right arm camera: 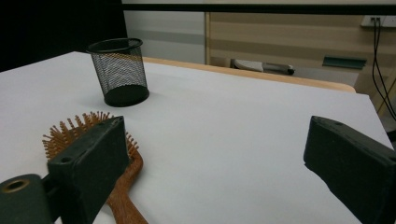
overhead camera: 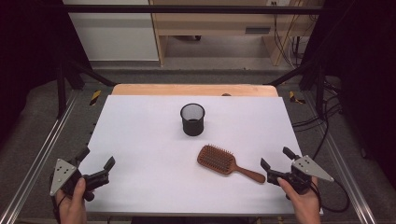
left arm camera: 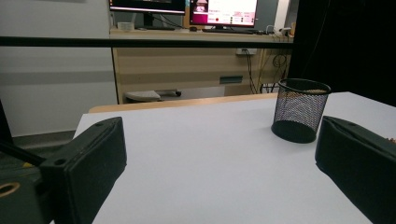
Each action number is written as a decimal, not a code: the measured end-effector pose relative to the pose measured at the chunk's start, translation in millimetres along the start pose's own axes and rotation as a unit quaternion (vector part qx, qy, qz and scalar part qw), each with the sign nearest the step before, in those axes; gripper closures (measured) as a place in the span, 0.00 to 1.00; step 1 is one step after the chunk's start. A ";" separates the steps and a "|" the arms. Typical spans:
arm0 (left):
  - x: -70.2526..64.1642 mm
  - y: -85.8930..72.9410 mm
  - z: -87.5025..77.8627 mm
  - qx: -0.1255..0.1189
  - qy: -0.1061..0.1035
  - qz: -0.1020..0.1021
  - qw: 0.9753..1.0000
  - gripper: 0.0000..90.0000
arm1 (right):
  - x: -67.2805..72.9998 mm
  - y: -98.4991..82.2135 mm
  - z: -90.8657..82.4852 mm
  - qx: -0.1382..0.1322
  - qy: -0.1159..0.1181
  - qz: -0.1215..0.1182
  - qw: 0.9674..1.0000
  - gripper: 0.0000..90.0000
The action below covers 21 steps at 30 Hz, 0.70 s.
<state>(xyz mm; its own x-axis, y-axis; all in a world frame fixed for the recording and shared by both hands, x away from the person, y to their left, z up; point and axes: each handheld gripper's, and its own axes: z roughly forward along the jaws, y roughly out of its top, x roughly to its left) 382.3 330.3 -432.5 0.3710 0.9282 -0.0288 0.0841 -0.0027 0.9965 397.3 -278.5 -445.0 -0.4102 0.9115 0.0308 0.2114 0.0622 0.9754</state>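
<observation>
A brown wooden paddle hairbrush (overhead camera: 227,163) lies bristles up on the white table (overhead camera: 140,140), handle pointing right and toward me. A black mesh cup (overhead camera: 192,119) stands upright behind it, near the table's middle. My right gripper (overhead camera: 278,160) hovers open just right of the brush handle's tip, nothing between its jaws. In the right gripper view the hairbrush (right arm camera: 121,177) lies partly behind the left jaw and the mesh cup (right arm camera: 119,72) stands farther off. My left gripper (overhead camera: 96,159) is open at the table's front left corner. The mesh cup (left arm camera: 300,109) is ahead of it, to the right.
A wooden strip (overhead camera: 194,89) runs along the table's far edge. Metal frame rails (overhead camera: 39,154) flank both sides. Cables (overhead camera: 327,116) lie on the floor at the right. Desks and monitors (left arm camera: 187,9) stand beyond the table.
</observation>
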 end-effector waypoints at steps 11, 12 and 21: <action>-0.1 -0.7 1.2 0.003 -0.001 0.003 1.000 0.02 | -3.6 -0.7 1.1 0.020 -0.023 0.014 0.999 0.08; -0.4 -0.5 1.2 0.002 -0.001 0.003 1.000 0.02 | -3.6 -0.7 1.1 0.020 -0.023 0.014 0.999 0.08; 0.0 -1.3 2.5 0.004 0.001 0.002 1.000 0.02 | -4.6 2.7 2.4 0.012 -0.040 0.009 0.999 0.08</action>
<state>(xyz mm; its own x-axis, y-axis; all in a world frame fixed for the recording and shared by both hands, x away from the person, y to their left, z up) 384.5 329.4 -434.0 0.3703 0.9286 -0.0241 0.0905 -0.0103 0.9958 401.9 -281.5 -442.9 -0.3347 0.9418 0.0296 0.2399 0.0548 0.9692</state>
